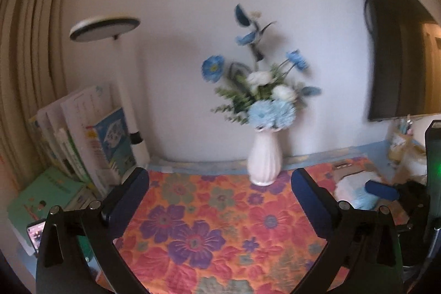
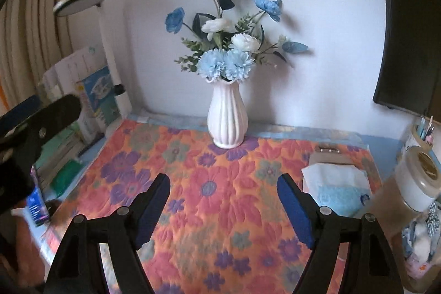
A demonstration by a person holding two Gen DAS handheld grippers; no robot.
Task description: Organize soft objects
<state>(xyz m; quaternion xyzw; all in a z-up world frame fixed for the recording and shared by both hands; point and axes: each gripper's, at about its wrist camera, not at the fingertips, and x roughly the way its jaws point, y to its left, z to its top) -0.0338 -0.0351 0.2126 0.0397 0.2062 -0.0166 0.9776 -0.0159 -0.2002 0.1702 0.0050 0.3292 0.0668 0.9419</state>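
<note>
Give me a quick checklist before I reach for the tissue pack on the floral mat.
1. Left hand-held gripper open, nothing between its fingers: ok.
2. Right hand-held gripper open, nothing held: ok.
3. Tissue pack lying on the floral mat, top uncovered: ok.
4. White vase upright, apart from the pack: ok.
5. Jar standing close to the pack's right: not ok.
6. Pack's fullness: cannot tell.

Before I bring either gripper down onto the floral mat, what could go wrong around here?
1. The white vase of flowers stands upright at the mat's back edge, tall and narrow; a forward sweep by the open right gripper could tip it.
2. The tissue pack lies close beside the right gripper's right-hand finger and may get dragged.
3. The left wrist view is blurred, so placing the open left gripper may be unreliable.
</note>
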